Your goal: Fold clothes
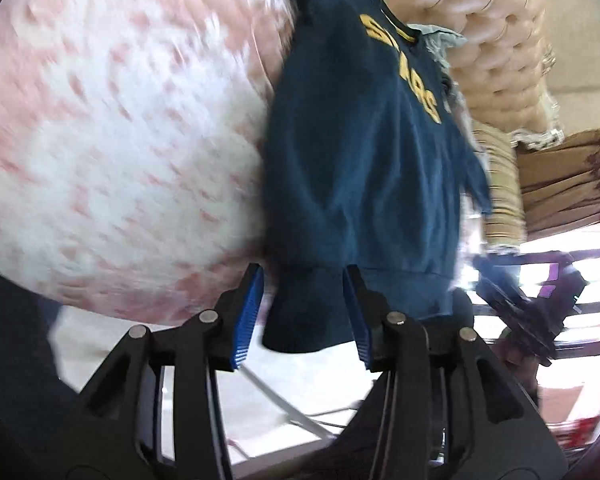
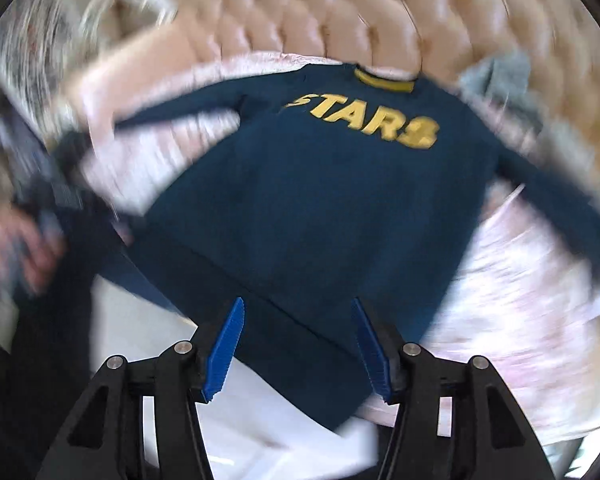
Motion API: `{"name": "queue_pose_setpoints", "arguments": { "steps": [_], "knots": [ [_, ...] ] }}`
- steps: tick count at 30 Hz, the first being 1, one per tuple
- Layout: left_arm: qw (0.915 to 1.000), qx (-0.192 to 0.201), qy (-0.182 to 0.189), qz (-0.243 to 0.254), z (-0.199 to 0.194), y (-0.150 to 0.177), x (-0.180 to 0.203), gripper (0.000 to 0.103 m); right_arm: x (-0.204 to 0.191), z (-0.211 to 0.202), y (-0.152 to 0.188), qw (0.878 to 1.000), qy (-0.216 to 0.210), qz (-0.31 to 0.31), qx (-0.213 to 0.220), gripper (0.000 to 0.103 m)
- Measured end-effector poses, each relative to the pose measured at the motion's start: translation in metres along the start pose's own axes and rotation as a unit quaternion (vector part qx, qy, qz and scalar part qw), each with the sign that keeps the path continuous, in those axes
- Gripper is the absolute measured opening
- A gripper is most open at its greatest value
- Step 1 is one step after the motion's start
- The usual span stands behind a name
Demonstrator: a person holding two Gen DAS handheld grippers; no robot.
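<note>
Navy sweatshirt [image 2: 312,208]: lies front up on the pink-and-white bedspread [image 2: 520,320], yellow STARS lettering showing, collar toward the tufted headboard [image 2: 300,12].
Left sleeve: stretches out toward the other gripper, seen blurred at the left edge of the right wrist view.
Left gripper [image 1: 304,308]: blue pads apart, with a dark cuff or hem corner hanging between them; no pinch is visible.
Hem: runs across just ahead of both grippers, hanging slightly over the bed's near edge.
Right gripper [image 2: 298,344]: fingers spread wide over the hem, closed on nothing.
Right sleeve: trails off to the right across the bedspread.
Grey cloth [image 2: 500,76]: bunched by the headboard, beside the collar.
Step, as I judge it: garment spread out flat, sleeves not folded in.
Next move calls for: a firm pinch on one fabric edge; blur makes finer reading unsafe.
</note>
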State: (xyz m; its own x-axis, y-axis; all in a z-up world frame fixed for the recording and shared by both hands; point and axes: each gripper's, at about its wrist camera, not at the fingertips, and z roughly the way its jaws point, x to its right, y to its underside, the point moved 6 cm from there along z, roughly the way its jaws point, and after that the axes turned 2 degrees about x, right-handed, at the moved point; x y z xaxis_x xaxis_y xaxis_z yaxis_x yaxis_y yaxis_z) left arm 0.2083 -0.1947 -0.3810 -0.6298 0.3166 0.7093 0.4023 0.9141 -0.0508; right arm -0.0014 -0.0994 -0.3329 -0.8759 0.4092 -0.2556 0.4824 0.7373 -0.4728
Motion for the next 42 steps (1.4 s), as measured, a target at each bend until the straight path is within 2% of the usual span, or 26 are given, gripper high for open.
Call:
{"name": "queue_pose_setpoints", "arguments": {
  "steps": [1, 3, 7, 12, 15, 17, 20, 21, 23, 25, 27, 31, 33, 36, 39, 42],
  "knots": [
    [1.0000, 0.001, 0.003, -0.001, 0.003, -0.001, -0.001, 0.039, 0.004, 0.006, 0.000, 1.000, 0.001, 0.015, -0.003, 0.057],
    [1.0000, 0.003, 0.005, -0.003, 0.006, -0.004, -0.005, 0.016, 0.015, 0.015, 0.001, 0.999, 0.008, 0.044, -0.011, 0.057],
    [0.9999, 0.010, 0.006, -0.011, -0.006, -0.004, -0.009, 0.016, 0.037, 0.027, 0.011, 0.994, 0.002, 0.110, -0.026, 0.057],
    [0.9992, 0.000, 0.010, -0.037, -0.003, -0.001, -0.022, 0.017, 0.037, 0.037, 0.015, 0.995, 0.014, 0.093, -0.033, 0.057],
    [0.9989, -0.007, 0.001, -0.046, -0.004, 0.001, -0.028, 0.023, 0.030, 0.040, 0.015, 0.996, 0.030, 0.067, -0.041, 0.057],
    [0.9994, -0.004, -0.007, -0.034, -0.016, 0.002, -0.027, 0.026, 0.028, 0.042, 0.014, 0.997, 0.034, 0.057, -0.044, 0.059],
    [0.9996, 0.020, -0.017, -0.005, -0.044, -0.005, -0.020, 0.027, 0.028, 0.040, 0.014, 0.996, 0.025, 0.071, -0.042, 0.062],
    [0.9994, 0.032, -0.016, 0.006, -0.055, -0.010, -0.017, 0.027, 0.029, 0.038, 0.013, 0.996, 0.019, 0.080, -0.045, 0.062],
    [0.9975, 0.068, 0.010, 0.018, -0.076, -0.035, -0.006, 0.028, 0.032, 0.031, 0.010, 0.994, 0.005, 0.100, -0.037, 0.062],
    [0.9941, 0.097, 0.046, 0.010, -0.086, -0.063, 0.003, 0.039, 0.034, 0.022, 0.003, 0.993, -0.011, 0.113, -0.020, 0.062],
    [0.9902, 0.116, 0.076, -0.019, -0.080, -0.099, 0.008, 0.050, 0.031, 0.015, -0.005, 0.993, -0.023, 0.114, -0.002, 0.062],
    [0.9811, 0.134, 0.110, -0.086, -0.051, -0.163, 0.006, 0.050, 0.026, 0.009, -0.025, 0.992, -0.046, 0.114, 0.034, 0.062],
    [0.9715, 0.143, 0.119, -0.147, -0.035, -0.185, -0.006, 0.050, 0.028, 0.012, -0.033, 0.990, -0.056, 0.121, 0.045, 0.062],
    [0.9653, 0.139, 0.109, -0.192, -0.012, -0.195, -0.010, 0.050, 0.033, 0.017, -0.041, 0.988, -0.067, 0.129, 0.053, 0.062],
    [0.9627, 0.139, 0.114, -0.202, 0.004, -0.203, -0.005, 0.050, 0.044, 0.024, -0.046, 0.985, -0.072, 0.149, 0.056, 0.062],
    [0.9619, 0.141, 0.090, -0.217, 0.015, -0.213, -0.006, 0.049, 0.045, 0.028, -0.045, 0.985, -0.076, 0.148, 0.052, 0.062]
  ]
}}
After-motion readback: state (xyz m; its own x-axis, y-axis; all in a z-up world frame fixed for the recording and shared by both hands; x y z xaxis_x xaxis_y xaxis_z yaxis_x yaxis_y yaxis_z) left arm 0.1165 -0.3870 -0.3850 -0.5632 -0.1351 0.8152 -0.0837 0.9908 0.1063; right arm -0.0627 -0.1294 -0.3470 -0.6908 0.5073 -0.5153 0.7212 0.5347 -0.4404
